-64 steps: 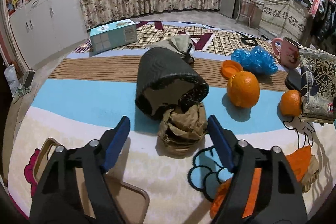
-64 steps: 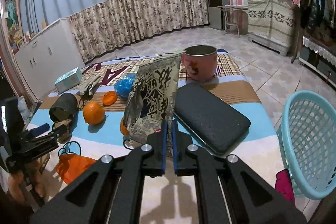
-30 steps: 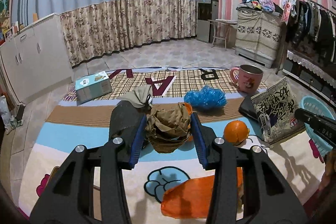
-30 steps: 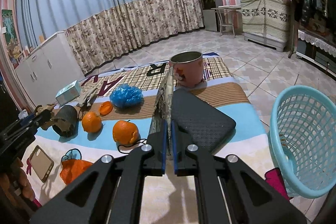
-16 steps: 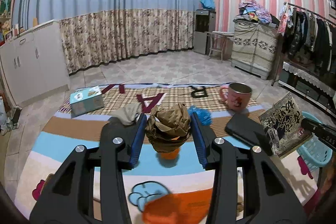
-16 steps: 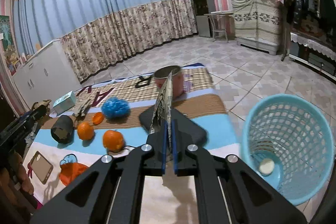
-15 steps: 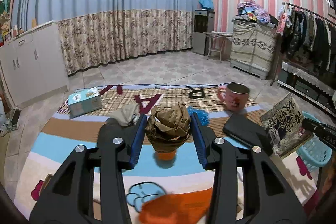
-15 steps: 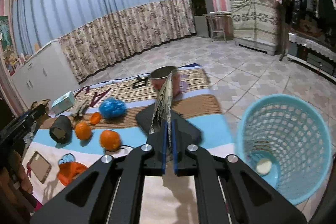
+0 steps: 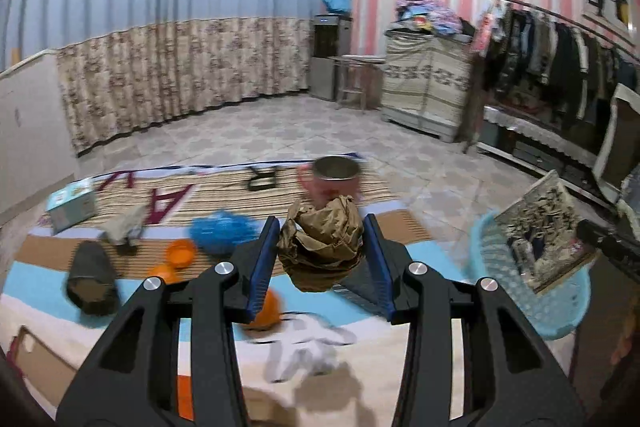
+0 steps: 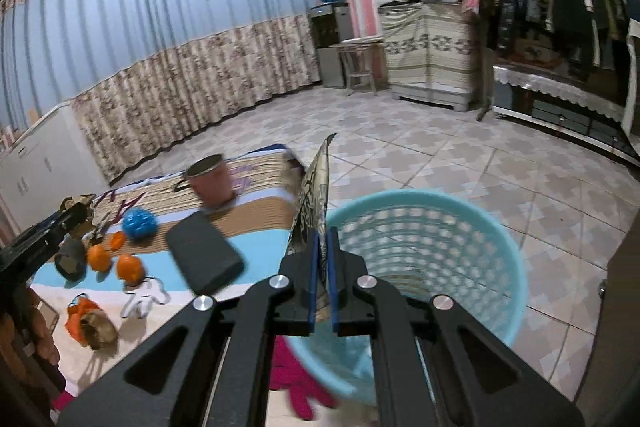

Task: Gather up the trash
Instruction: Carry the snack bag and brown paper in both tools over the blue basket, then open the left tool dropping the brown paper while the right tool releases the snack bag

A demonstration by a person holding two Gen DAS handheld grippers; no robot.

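Observation:
My left gripper [image 9: 321, 251] is shut on a crumpled brown paper ball [image 9: 322, 242] and holds it high above the mat. My right gripper [image 10: 323, 259] is shut on a flat printed foil bag [image 10: 314, 199], held edge-on at the near rim of the light blue basket [image 10: 472, 227]. In the left wrist view the bag [image 9: 540, 231] hangs over the basket [image 9: 560, 311] at the right. On the mat lie a blue plastic wad [image 10: 138, 223], an orange bag with brown paper [image 10: 88, 319] and orange peel [image 9: 181, 254].
On the mat are a pink mug [image 10: 211, 181], a black case [image 10: 203, 257], two oranges [image 10: 114, 262], a black cylinder [image 9: 91, 277], a tissue box [image 9: 71, 203] and a phone [image 9: 40, 359]. Tiled floor surrounds the basket; a clothes rack [image 10: 560, 7] stands at the right.
Both grippers have swung right toward the basket. The foil bag now sits at the basket's rim. The left gripper still holds the paper ball, now higher and further right over the mat.

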